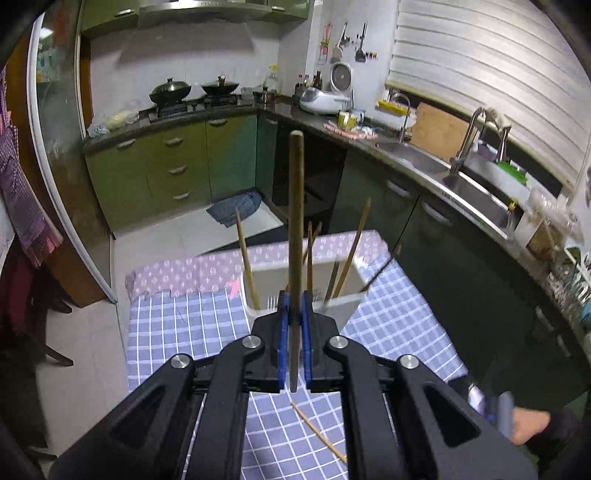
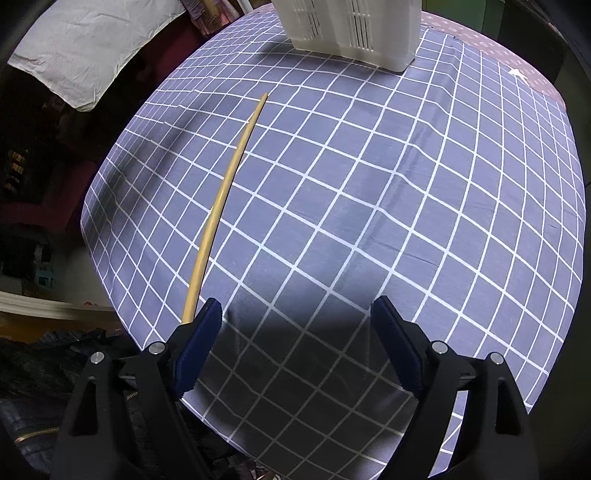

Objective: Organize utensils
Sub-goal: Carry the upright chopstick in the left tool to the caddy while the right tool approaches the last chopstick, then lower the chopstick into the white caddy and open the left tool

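My left gripper (image 1: 294, 301) is shut on a dark wooden utensil handle (image 1: 296, 221) and holds it upright just in front of and above the white utensil basket (image 1: 343, 306). The basket holds several chopsticks (image 1: 245, 266) that lean outward. One light chopstick (image 1: 319, 432) lies on the checked cloth below the left gripper. In the right wrist view the same chopstick (image 2: 225, 192) lies on the cloth, its near end beside the left finger (image 2: 199, 347). My right gripper (image 2: 295, 339) is open and empty, low over the cloth. The basket (image 2: 351, 29) stands at the far edge.
The table wears a blue checked cloth (image 2: 406, 184) with a pink patterned strip (image 1: 184, 273) at its far end. Green kitchen cabinets (image 1: 166, 166), a stove with pans and a sink (image 1: 472, 184) lie beyond. A white pillow (image 2: 81, 48) lies off the table's left.
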### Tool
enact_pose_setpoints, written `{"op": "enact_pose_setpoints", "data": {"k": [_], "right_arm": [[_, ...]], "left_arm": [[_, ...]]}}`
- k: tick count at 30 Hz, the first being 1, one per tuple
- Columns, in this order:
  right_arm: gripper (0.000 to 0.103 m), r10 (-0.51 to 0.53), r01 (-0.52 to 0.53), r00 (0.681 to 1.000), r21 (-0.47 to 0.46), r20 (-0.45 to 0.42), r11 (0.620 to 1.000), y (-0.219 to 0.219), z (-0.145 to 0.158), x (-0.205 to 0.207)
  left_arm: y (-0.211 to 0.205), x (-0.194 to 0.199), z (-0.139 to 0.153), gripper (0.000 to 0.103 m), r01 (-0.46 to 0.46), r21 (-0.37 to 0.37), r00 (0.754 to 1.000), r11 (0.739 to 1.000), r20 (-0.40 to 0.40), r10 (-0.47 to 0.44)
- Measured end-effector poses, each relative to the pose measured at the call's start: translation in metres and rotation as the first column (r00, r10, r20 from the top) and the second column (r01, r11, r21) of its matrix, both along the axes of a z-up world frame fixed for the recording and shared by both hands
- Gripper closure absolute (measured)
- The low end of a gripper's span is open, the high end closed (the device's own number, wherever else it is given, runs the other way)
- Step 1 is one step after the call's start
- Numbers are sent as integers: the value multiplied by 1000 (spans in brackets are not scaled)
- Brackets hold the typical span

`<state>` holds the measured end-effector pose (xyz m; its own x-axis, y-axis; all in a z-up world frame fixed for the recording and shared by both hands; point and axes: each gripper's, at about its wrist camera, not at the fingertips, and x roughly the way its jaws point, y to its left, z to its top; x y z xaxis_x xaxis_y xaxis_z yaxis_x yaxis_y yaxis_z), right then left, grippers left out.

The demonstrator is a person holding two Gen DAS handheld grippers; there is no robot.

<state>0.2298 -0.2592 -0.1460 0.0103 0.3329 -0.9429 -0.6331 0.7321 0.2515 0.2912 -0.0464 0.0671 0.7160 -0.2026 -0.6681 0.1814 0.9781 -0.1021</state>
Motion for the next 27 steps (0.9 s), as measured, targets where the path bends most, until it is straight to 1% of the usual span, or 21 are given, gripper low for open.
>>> {"op": "enact_pose_setpoints", "data": {"k": [4,6,9,11,13,18,19,20,21,22,24,26,27], "right_arm": [[19,3,-3,1000,1,2,1000,2,0,-1],[19,7,-7,1000,-2,8,1000,3,-1,-3],[18,13,-13,1000,-4,19,1000,4,-2,-6],[17,19,-18,999,-5,26,1000,5,-2,-8],[16,17,-17,1000,-4,26,1000,6,-3,-7],[18,-7,7,1000,-9,11,1000,5,-2,-4],[23,-16,16,1000,-16,8,1000,4,-2,-2],[33,-31,31,999,-12,-10,999,4,0,1],[38,-43,44,998,3,-38,999,3,2,4],[40,-52,52,998,10,-48,999,3,4,7],[40,-51,51,999,2,-18,999,8,17,9],[40,-42,42,999,8,-14,999,18,27,10],[42,-31,32,999,8,-11,999,25,30,10]], "left_arm": [[-3,13,32,97,-27,22,997,999,76,26],[-5,22,41,97,-38,19,993,999,108,36],[-9,35,46,97,-57,21,987,998,149,53],[-12,43,44,97,-63,35,986,997,155,57],[-14,52,34,97,-76,58,987,995,146,67],[-15,72,-1,97,-83,93,994,992,73,76],[-14,75,-8,96,-81,96,995,992,58,76],[-14,78,-16,96,-82,98,996,992,37,78],[-14,80,-23,95,-79,100,997,992,20,77],[-13,82,-28,90,-74,102,997,992,6,74],[-11,78,-32,84,-74,95,997,993,6,73],[-9,73,-29,70,-75,93,997,993,27,73],[-6,67,-25,60,-81,92,996,993,48,77]]}}
